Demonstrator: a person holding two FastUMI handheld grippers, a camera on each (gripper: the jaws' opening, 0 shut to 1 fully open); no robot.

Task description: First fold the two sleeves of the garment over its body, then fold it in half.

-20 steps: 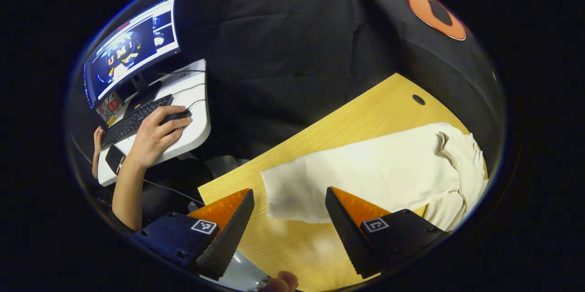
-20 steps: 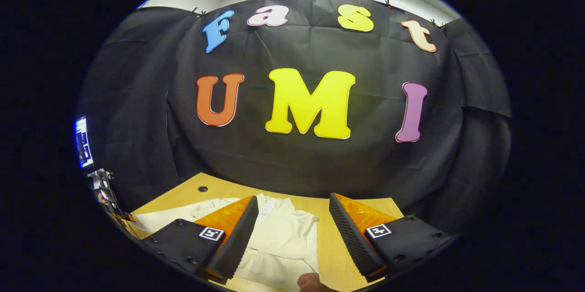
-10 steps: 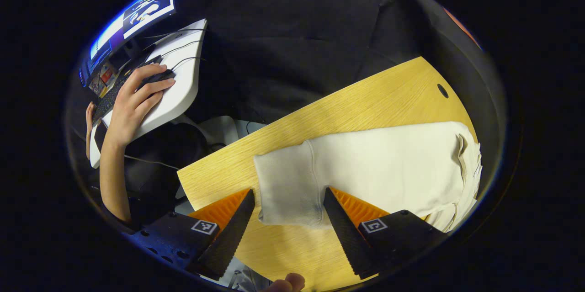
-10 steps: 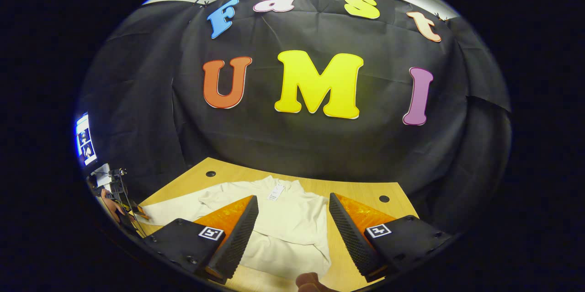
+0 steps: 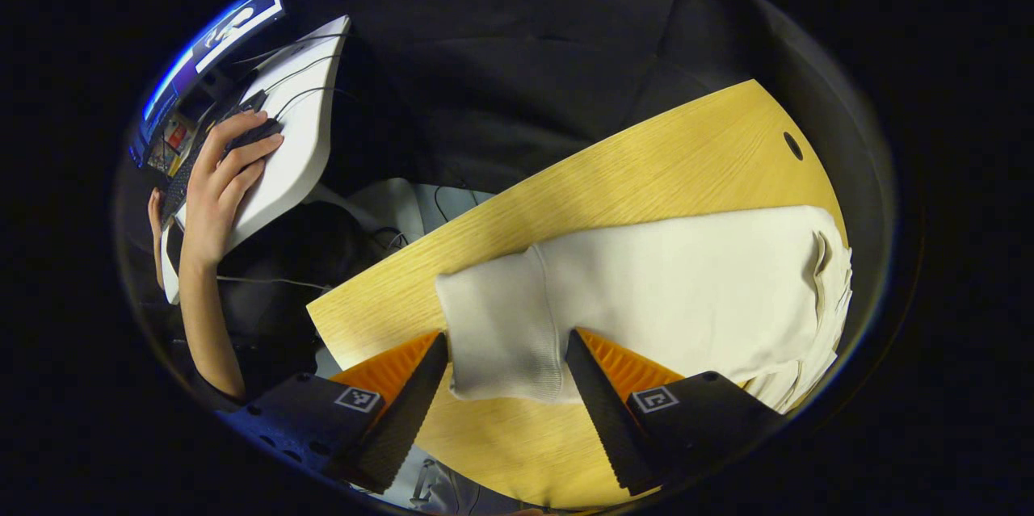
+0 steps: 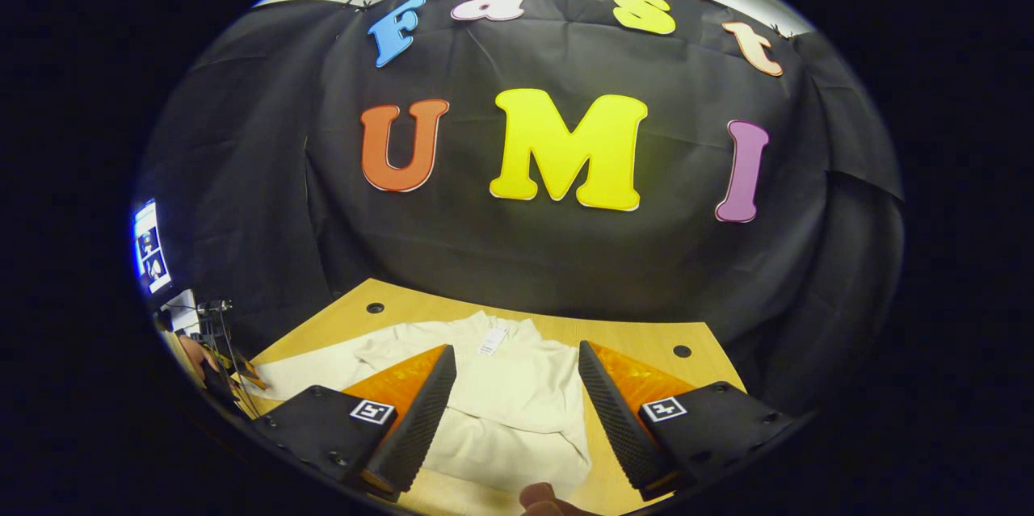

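A cream long-sleeved garment [image 5: 687, 290] lies on the wooden table [image 5: 646, 169]. In the left gripper view one sleeve stretches toward me, and its ribbed cuff [image 5: 501, 338] lies between the fingers of my open left gripper [image 5: 505, 411], which hovers over the cuff's end. In the right gripper view the garment's body [image 6: 517, 403] lies flat with a tag at its collar [image 6: 491, 341]. My right gripper [image 6: 517, 427] stands open above the near part of the body, with nothing held.
To the left of the table a person's hand [image 5: 222, 177] rests on a mouse at a white side desk [image 5: 291, 144] with a keyboard and monitor [image 5: 214, 35]. The table has cable holes [image 5: 792, 146] near its far edge. Black cloth hangs behind.
My left gripper has moved forward and lower, so the cuff now sits between its fingers. The right gripper tipped down a little toward the garment, then held still.
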